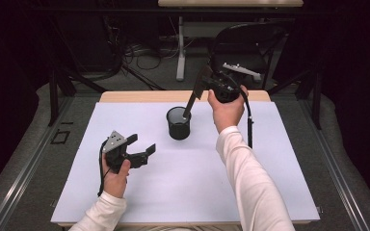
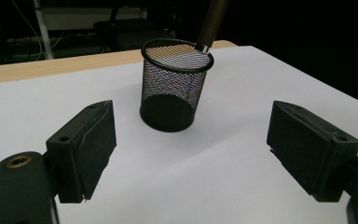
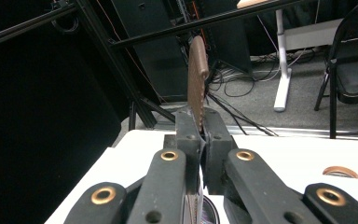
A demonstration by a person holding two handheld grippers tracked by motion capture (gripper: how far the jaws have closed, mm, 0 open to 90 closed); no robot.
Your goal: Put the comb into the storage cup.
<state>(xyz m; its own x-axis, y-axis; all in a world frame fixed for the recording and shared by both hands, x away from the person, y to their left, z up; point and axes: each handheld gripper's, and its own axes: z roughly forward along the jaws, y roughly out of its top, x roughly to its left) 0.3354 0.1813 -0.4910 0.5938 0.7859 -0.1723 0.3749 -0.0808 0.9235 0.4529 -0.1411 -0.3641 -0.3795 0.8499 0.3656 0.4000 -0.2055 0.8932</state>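
Brown flat-handled tool slants down into the black wire-mesh cup on the white bench, its handle clamped between the closed jaws of the right gripper above the cup's rim. Left gripper rests low on the bench, near the cup, jaws wide apart and empty.

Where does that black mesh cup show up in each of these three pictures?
High view: the black mesh cup stands at the middle of the white table top.
Left gripper view: upper middle, between and beyond the two open jaws.
Right gripper view: just a sliver of its rim at the bottom edge, under the shut jaws.
Shared landmark: the brown tool slanting into the cup.
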